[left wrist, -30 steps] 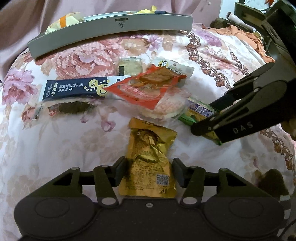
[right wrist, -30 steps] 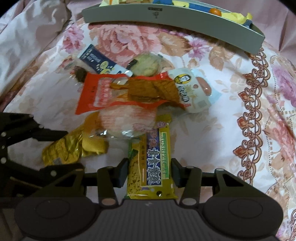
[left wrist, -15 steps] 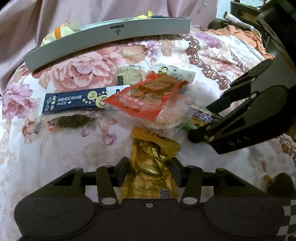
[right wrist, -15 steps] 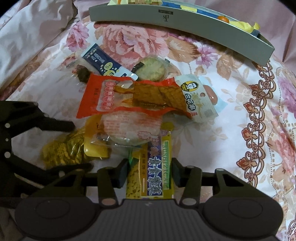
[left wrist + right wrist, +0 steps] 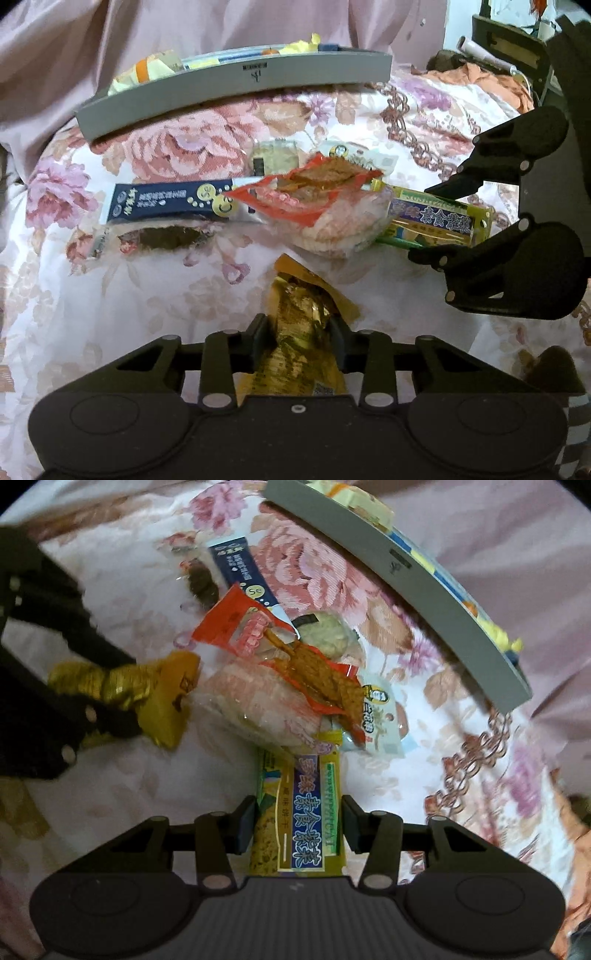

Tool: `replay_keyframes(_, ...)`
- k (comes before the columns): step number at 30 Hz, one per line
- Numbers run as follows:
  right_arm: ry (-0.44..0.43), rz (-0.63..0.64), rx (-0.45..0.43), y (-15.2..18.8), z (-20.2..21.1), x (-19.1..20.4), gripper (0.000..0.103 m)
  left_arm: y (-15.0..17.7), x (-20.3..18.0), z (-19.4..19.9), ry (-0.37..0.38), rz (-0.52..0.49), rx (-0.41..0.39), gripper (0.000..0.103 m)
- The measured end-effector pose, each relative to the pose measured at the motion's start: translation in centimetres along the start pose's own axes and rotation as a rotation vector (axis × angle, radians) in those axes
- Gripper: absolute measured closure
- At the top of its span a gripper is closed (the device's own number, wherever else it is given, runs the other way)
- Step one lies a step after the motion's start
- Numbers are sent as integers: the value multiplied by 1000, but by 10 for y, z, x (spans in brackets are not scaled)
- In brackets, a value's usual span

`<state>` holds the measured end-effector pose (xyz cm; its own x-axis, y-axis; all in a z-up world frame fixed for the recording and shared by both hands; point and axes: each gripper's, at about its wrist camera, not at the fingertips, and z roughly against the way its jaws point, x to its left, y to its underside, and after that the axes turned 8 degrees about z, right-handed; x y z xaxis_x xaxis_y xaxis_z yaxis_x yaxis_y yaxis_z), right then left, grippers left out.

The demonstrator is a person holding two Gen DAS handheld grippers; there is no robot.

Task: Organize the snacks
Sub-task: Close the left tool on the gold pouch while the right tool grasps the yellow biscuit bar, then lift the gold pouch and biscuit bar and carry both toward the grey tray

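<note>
My left gripper (image 5: 298,334) is shut on a gold foil snack packet (image 5: 301,332), which crumples between the fingers; it also shows in the right wrist view (image 5: 147,690). My right gripper (image 5: 298,823) is shut on a yellow-green biscuit packet (image 5: 303,823), also seen from the left wrist (image 5: 436,219). Between them lies a pile: a red spicy-strip packet (image 5: 306,192), a clear pink rice-cracker packet (image 5: 340,225), a dark blue stick pack (image 5: 166,201) and a dark dried-fruit packet (image 5: 162,238).
A grey tray (image 5: 236,88) with several snacks in it stands at the far side of the floral bedspread (image 5: 92,314). A round pale cake packet (image 5: 327,633) and a white-blue packet (image 5: 384,716) lie near the pile. Orange clothing (image 5: 491,83) lies far right.
Both grippers have closed on their packets and lifted them slightly. The right wrist view has swung round clockwise, and the gold packet is now crumpled.
</note>
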<state>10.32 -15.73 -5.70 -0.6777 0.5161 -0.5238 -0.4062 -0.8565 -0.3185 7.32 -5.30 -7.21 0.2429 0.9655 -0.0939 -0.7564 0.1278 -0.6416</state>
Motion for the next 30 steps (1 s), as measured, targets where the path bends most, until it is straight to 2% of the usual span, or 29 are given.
replay_keyframes(5,109,87,-4,2,6,8,51,0,-1,-2,8,-9,19,65)
replay_keyframes(8,131,104,4,2,3,8,51,1,2,-6,14,0,52,57)
replay_keyframes(11,156,116,5,2,4,7,51,1,5,-7,21,3,68,45)
replay_keyframes(13,186,125,2,3,5,6,51,0,5,-7,18,-5,73,26)
replay_keyframes(15,213,123,-3,3,8,3,51,1,3,-9,13,-27,90,22)
replay_keyframes(18,246,119,-13,4,12,-1,51,2,-3,-12,3,-84,104,24)
replay_keyframes(23,282,112,-51,3,17,-3,51,2,-7,-9,41,-108,108,47)
replay_keyframes(30,292,104,-102,0,23,-3,51,2,-6,-6,65,-76,101,55)
